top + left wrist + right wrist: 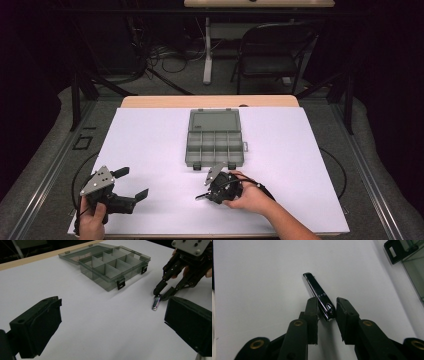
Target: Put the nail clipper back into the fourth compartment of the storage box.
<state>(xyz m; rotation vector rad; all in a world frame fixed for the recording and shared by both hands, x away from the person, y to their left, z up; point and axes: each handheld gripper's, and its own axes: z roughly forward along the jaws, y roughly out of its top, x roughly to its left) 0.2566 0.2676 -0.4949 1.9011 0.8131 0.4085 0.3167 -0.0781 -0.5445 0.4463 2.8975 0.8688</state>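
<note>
white sheet (150,150) on wood table (210,101), dark room; l jaws released, r jaws round nail clipper (319,296), not clamped.

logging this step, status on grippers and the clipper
Right gripper jaws straddle nail clipper, flat on table, one jaw apparently touching. Left gripper open, idle. Open organizer box beyond, path clear.

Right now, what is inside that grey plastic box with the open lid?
The compartments of the organizer box that I can see look empty, just dividers. Its tinted front wall veils the near cells' floors, so something small could be missed.
</note>
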